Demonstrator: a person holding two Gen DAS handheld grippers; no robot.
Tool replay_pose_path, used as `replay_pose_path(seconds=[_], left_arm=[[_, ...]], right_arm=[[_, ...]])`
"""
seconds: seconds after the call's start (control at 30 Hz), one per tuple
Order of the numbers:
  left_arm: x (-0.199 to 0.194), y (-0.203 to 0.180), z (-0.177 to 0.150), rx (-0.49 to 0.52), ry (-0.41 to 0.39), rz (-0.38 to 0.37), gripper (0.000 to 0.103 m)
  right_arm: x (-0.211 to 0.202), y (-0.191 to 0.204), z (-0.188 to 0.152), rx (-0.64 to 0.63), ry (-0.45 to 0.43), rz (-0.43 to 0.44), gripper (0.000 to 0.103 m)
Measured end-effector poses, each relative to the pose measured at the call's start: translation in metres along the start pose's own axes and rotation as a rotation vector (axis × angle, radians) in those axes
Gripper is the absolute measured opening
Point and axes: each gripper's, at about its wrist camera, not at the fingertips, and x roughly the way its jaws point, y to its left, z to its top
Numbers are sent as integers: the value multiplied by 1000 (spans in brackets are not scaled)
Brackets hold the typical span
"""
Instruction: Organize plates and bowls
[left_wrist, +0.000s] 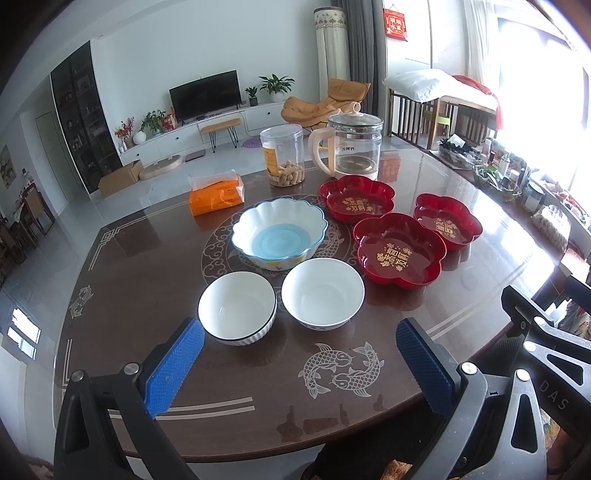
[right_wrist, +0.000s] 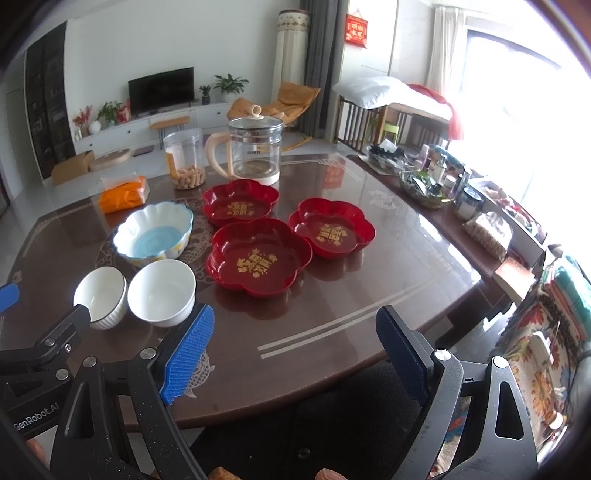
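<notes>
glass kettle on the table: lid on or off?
On. The clear glass kettle stands upright with its lid seated on top, cream knob up.

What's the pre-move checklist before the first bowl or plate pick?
1. Left gripper open, empty: ok.
2. Right gripper open, empty: ok.
3. Two white bowls upright, empty, side by side nearest the left gripper: ok.
4. Three red plates empty, unstacked; contact between them: cannot tell.
5. Scalloped bowl empty, behind the white bowls: ok.
6. Kettle, jar and tissue pack stand behind the dishes, off the approach path: ok.
</notes>
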Motion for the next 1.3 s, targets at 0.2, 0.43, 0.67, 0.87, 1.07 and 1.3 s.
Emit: replay_pose_path(seconds=[0.2, 0.43, 0.67, 0.87, 1.07, 1.3], left_arm=[[1, 2, -3, -8, 4, -1, 103], [5, 4, -5, -12, 15, -1, 103], [7, 6, -5, -17, 19, 0, 103], [15, 10, -8, -33, 50, -15, 103], [17, 5, -7, -27, 59, -42, 103], [14, -6, 1, 15, 12, -85, 103]], right_arm=[[-1, 5, -3, -8, 5, -1, 92], [1, 8, -3, -21, 14, -3, 92], [1, 9, -4, -28, 19, -2, 92], [1, 6, -4, -14, 10, -10, 92], [-2, -9, -4, 36, -8, -17, 92], [-13, -21, 2, 43, -85, -47, 91]])
